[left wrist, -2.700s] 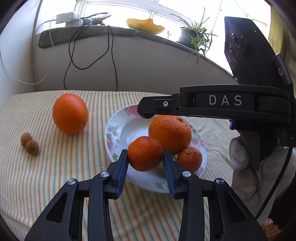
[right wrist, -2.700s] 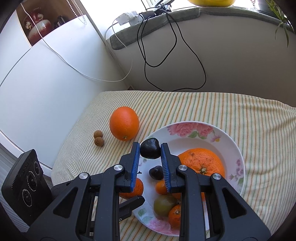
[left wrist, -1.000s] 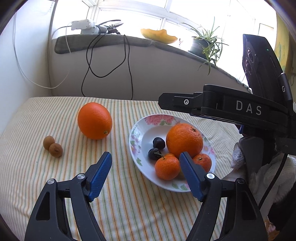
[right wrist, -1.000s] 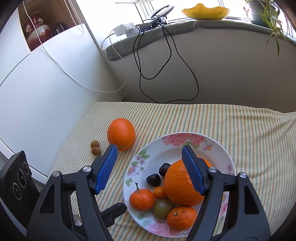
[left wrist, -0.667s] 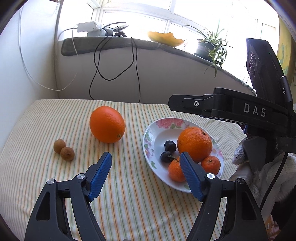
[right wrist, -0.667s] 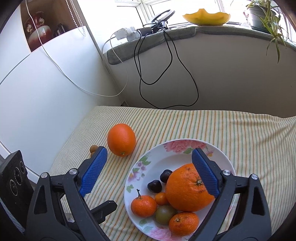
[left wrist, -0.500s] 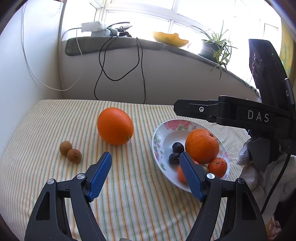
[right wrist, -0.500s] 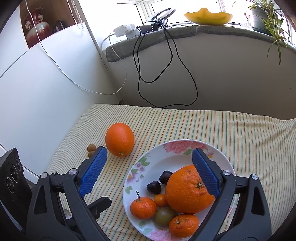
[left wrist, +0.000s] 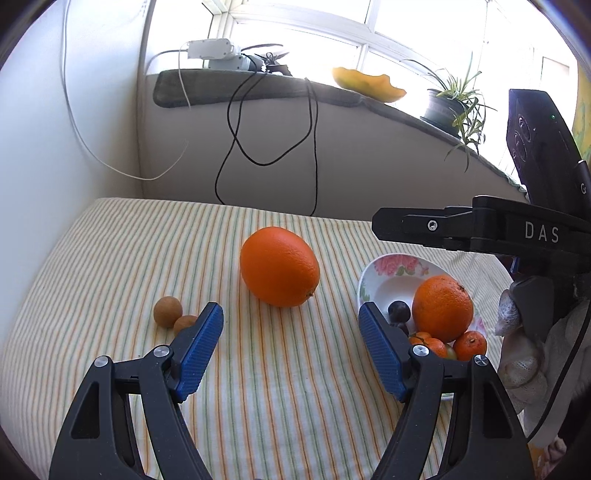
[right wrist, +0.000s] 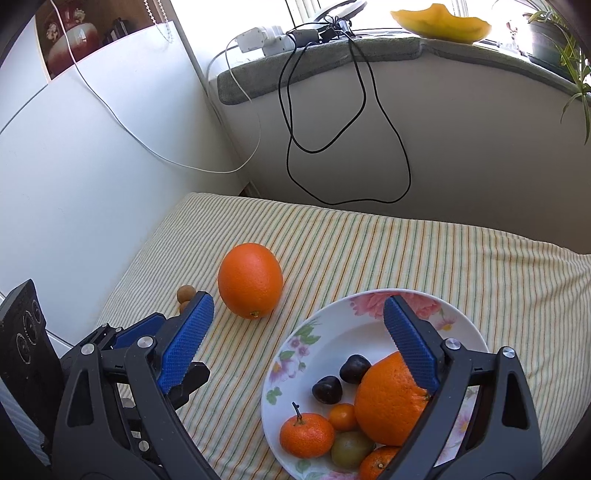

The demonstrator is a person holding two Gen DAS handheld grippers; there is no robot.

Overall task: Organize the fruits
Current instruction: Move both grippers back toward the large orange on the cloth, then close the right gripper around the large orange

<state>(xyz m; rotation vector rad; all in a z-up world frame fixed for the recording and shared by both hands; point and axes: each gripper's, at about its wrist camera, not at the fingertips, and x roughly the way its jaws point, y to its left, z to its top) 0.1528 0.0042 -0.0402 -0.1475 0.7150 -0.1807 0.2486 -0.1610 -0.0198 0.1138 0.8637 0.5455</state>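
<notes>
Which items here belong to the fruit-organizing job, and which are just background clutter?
Part of the job:
- floral plate holding fruit
- big orange on the plate
- two dark plums
- loose orange on the cloth
- two small brown fruits

Just lying about:
- black cable
- power strip
- potted plant
- yellow dish on the sill

Sunlit window (left wrist: 406, 40) above grey sill (right wrist: 317, 70)

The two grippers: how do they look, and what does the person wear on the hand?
The left gripper and the right gripper are black plastic frames with silver screws and ribbed blue pads. White letters "DAS" mark the right gripper's side, under a black camera box with a thin black cable. The hand wears a white knitted glove.
</notes>
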